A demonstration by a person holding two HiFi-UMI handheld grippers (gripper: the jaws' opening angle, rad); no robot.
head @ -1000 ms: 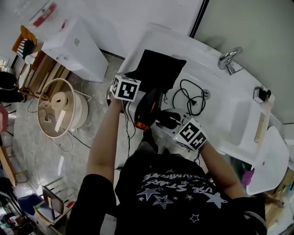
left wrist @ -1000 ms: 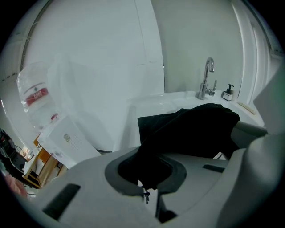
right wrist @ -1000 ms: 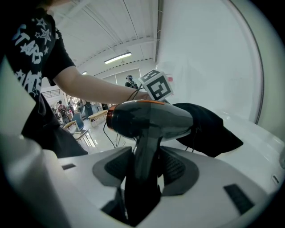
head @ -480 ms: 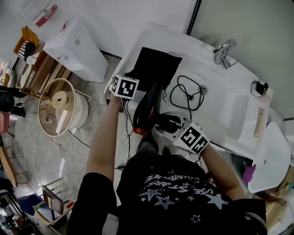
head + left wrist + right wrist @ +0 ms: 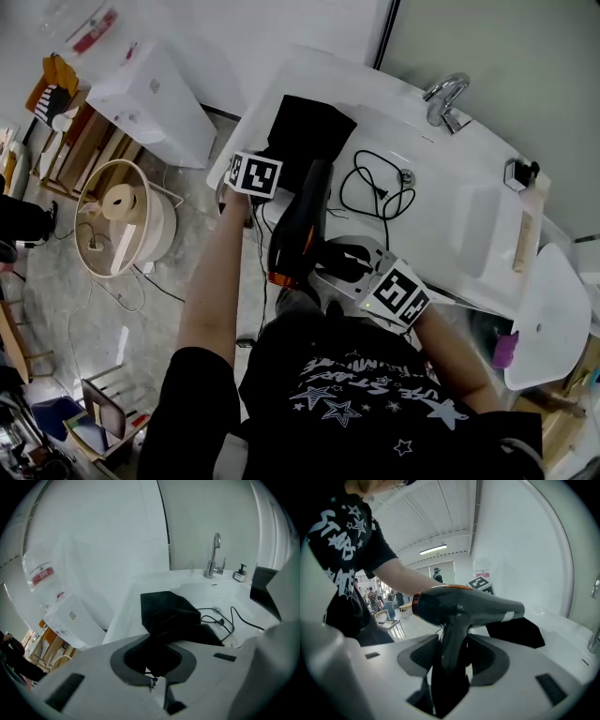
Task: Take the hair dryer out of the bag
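Observation:
A black hair dryer point(image 5: 298, 225) with an orange rear ring is held off the white basin counter point(image 5: 469, 234), its nozzle toward the black bag point(image 5: 305, 131). My right gripper point(image 5: 453, 653) is shut on the dryer's handle point(image 5: 451, 644); in the head view that gripper point(image 5: 342, 264) sits just right of the dryer. In the right gripper view the nozzle point(image 5: 511, 610) stands clear in front of the bag point(image 5: 518, 632). My left gripper point(image 5: 154, 658) is shut on a bunch of the bag's fabric point(image 5: 164, 616); its marker cube point(image 5: 255, 175) is at the bag's near edge. The dryer's cord point(image 5: 375, 187) lies coiled in the basin.
A chrome faucet point(image 5: 441, 98) stands at the basin's far side and a small dark pump bottle point(image 5: 518, 173) at its right. A white box point(image 5: 155, 98) and a cable spool point(image 5: 122, 220) sit on the floor to the left. People and chairs show far behind in the right gripper view.
My right gripper has drawn the hair dryer back toward the person and upward, away from the bag. The left gripper keeps its hold on the bag and has shifted slightly.

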